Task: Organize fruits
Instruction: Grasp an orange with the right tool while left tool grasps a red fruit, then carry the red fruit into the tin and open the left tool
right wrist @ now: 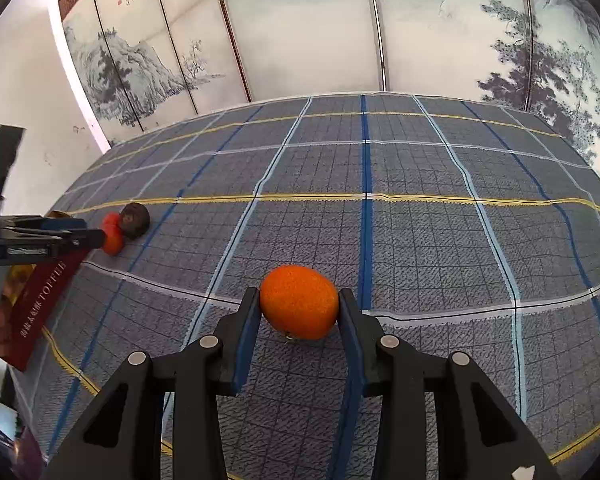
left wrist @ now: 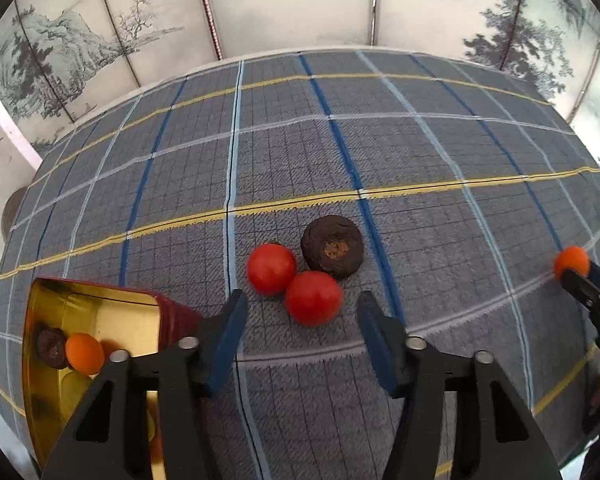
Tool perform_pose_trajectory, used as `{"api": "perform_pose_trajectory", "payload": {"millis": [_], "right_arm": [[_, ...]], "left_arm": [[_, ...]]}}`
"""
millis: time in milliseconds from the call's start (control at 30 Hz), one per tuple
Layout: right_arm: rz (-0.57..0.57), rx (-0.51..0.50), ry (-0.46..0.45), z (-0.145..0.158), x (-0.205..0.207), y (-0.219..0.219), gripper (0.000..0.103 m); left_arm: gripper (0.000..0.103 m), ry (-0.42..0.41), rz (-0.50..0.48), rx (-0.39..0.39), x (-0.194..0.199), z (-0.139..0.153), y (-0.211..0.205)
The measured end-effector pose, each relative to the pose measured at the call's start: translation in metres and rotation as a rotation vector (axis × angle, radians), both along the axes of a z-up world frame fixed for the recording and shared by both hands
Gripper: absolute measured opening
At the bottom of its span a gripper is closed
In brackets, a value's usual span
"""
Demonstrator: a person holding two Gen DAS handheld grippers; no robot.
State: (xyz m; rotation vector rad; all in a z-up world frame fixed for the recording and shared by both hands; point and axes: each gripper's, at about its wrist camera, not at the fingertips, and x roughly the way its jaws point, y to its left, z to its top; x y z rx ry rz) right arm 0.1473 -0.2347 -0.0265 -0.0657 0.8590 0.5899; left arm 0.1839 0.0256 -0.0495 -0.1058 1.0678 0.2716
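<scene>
Counter (right wrist: 420, 168), covered w/ grey plaid cloth, carries all items; painted folding screen (right wrist: 300, 32) stands behind it.

Red tin (left wrist: 100, 320), gold inside, sits at counter's near-left corner, just left of my left hand-held gripper (left wrist: 302, 316). Its side reads TOFFEE in the right wrist view. Inside tin: one small orange fruit (left wrist: 85, 353) touching one dark wrinkled fruit (left wrist: 51, 347).

My right hand-held gripper (right wrist: 299, 310) is clamped on an orange (right wrist: 299, 302); both blue pads press its sides. Orange rests low over the cloth; contact w/ cloth cannot be told.

My left hand-held gripper: fingers apart, nothing between pads. It points down at a cluster just ahead of the tips: two red tomatoes, far one (left wrist: 271, 269) and near one (left wrist: 313, 298), touching each other. A dark wrinkled round fruit (left wrist: 333, 246) sits just behind, touching the near tomato.

Cluster and orange lie well apart on the counter.
</scene>
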Motion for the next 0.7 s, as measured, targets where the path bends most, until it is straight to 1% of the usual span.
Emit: {"api": "perform_pose_trajectory", "payload": {"millis": [67,133,167,200,300,333,400,467,567,700], "right_arm": [[0.005,0.008,0.004,0.000,0.000,0.000,0.036],[0.014,0.011,0.006,0.000,0.000,0.000,0.036],[0.016,0.011,0.007,-0.001,0.000,0.001,0.036],[0.018,0.009,0.009,-0.001,0.000,0.001,0.036],[0.016,0.011,0.020,-0.002,0.001,0.002,0.036],[0.014,0.012,0.027,-0.003,0.002,0.001,0.036],[0.005,0.012,0.039,-0.004,0.004,0.000,0.036],[0.000,0.009,0.052,-0.006,0.006,0.000,0.036],[0.001,-0.004,0.046,-0.007,0.006,0.002,0.036],[0.004,-0.032,0.036,-0.007,0.004,0.006,0.036]], "left_arm": [[0.040,0.025,0.004,-0.030,0.006,-0.008,0.003],[0.039,0.023,0.010,-0.032,0.008,-0.012,0.004],[0.033,0.023,0.006,-0.035,0.009,-0.013,0.003],[0.033,0.021,0.000,-0.039,0.009,-0.013,0.002],[0.032,-0.007,0.002,-0.018,0.004,-0.009,-0.001],[0.032,-0.018,0.005,-0.026,-0.001,-0.006,-0.002],[0.032,-0.049,0.004,-0.063,-0.013,0.004,-0.006],[0.032,-0.079,-0.002,-0.061,-0.030,0.016,-0.014],[0.032,-0.106,-0.022,-0.076,-0.053,0.031,-0.025],[0.032,-0.132,-0.031,-0.061,-0.084,0.048,-0.037]]}}
